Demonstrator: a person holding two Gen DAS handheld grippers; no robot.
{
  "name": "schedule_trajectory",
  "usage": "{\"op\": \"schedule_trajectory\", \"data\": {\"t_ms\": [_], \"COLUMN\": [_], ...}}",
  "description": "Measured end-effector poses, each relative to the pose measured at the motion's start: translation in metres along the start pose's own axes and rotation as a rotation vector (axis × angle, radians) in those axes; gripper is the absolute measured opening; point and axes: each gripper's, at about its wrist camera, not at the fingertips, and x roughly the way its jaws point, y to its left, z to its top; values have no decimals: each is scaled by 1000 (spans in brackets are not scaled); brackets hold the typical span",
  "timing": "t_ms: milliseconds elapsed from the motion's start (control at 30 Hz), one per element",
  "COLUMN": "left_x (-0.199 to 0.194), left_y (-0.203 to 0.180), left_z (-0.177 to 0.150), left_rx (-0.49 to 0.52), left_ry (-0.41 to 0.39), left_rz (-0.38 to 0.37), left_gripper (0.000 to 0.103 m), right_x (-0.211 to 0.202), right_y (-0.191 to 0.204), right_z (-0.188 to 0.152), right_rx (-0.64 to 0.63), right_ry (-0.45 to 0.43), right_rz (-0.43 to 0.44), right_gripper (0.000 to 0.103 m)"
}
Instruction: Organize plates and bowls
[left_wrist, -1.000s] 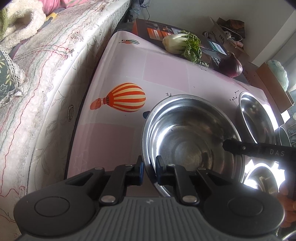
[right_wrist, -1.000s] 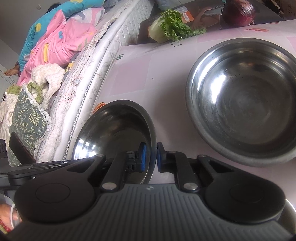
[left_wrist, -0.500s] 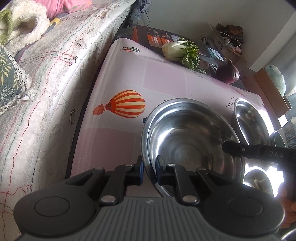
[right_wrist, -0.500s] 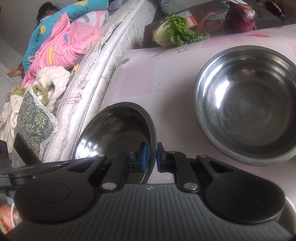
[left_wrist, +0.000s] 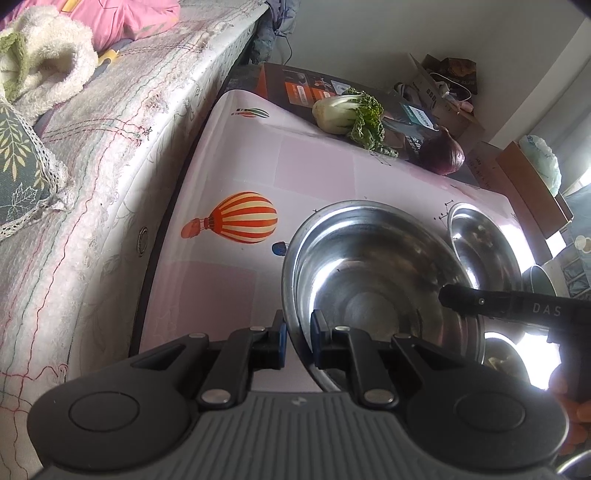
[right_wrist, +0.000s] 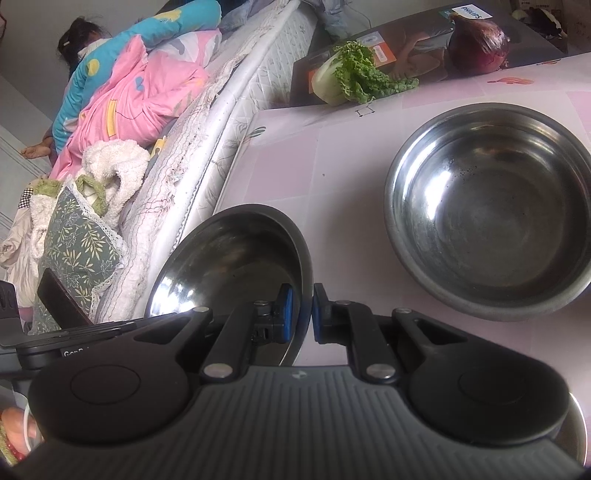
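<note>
A large steel bowl (left_wrist: 369, 288) hangs tilted above the pink balloon-print table (left_wrist: 236, 158), held on two sides. My left gripper (left_wrist: 297, 332) is shut on its near rim. My right gripper (right_wrist: 303, 314) is shut on the opposite rim of the same bowl (right_wrist: 229, 266); its black bar (left_wrist: 498, 302) crosses the bowl's right edge in the left wrist view. A second steel bowl (right_wrist: 491, 210) rests upright on the table to the right, also seen as the second bowl (left_wrist: 484, 251) beyond the held one.
A leafy cabbage (left_wrist: 351, 114) and a purple onion (left_wrist: 443, 155) lie on boxes at the table's far end. A bed (left_wrist: 92, 147) with bedding runs along the left side; a person (right_wrist: 110, 74) lies on it. More steel ware (left_wrist: 506, 354) glints at lower right.
Both grippers have risen a little with the large bowl still clamped; the table and the second bowl look slightly farther away.
</note>
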Motion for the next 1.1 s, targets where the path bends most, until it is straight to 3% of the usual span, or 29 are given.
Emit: {"op": "schedule_trajectory", "data": {"t_ms": [600, 1100], "left_x": [-24, 21], "left_y": [-47, -125], "left_z": [1, 47], "left_rx": [56, 138], "left_ry": [-30, 25], "left_rz": [-44, -125], "left_gripper": [14, 14], "right_x": [-55, -89], "right_y": [-26, -101], "right_z": [-2, 37], "right_rx": [48, 138], "right_ry": [-63, -139], "right_rz": [19, -45], "right_gripper": [8, 8]}}
